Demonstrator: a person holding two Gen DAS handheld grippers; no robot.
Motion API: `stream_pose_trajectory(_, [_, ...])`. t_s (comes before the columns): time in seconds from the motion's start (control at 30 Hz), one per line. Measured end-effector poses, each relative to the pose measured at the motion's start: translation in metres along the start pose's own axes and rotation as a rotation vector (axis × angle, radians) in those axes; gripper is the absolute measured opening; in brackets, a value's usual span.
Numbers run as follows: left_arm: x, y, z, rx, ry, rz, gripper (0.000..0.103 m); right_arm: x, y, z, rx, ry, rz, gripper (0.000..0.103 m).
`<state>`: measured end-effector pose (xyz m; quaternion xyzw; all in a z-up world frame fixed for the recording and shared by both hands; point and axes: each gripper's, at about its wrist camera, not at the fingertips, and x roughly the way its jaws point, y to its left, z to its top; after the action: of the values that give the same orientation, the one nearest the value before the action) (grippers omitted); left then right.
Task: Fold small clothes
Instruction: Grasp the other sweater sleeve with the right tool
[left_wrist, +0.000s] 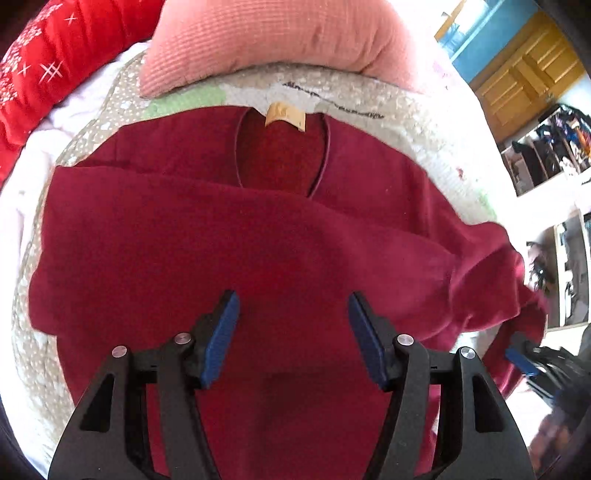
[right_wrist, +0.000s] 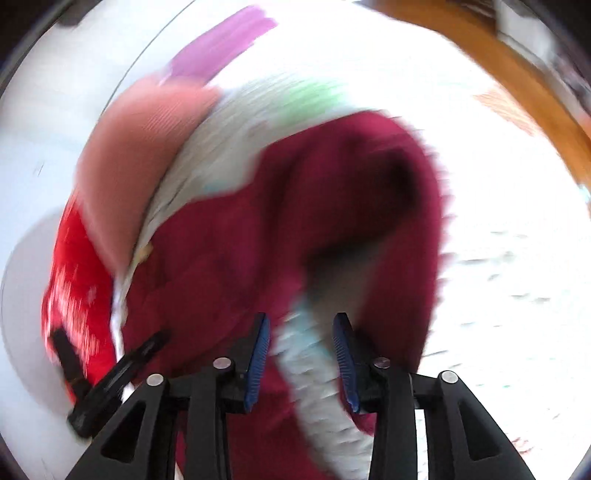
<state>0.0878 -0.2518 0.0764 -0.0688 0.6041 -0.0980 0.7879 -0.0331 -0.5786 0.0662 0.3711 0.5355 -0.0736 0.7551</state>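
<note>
On bed (left_wrist: 424, 122), one maroon sweater (left_wrist: 229, 236)

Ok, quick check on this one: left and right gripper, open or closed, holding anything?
Left gripper: open, empty, over the dark red shirt.
Right gripper: open, holding nothing; view is motion-blurred.

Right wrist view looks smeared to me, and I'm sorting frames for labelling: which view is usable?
Right wrist view: heavy motion blur streaks the maroon top and bedspread, which is blown out white. Left wrist view: sharp, neck label visible, with fisheye bending at the edges.
</note>
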Motion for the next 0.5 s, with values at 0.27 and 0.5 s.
stream_pose_trajectory(0.27, [-0.012,0.007,0.003,-0.018,0.005,0.007,0.061,-0.036,-0.038,0.015,0.172,-0.142,0.069,0.049])
stream_pose_trajectory(0.5, [-0.028,0.017,-0.005,0.002,-0.003,0.022,0.061,-0.013,-0.086,0.018,0.479,-0.182,0.208,0.055])
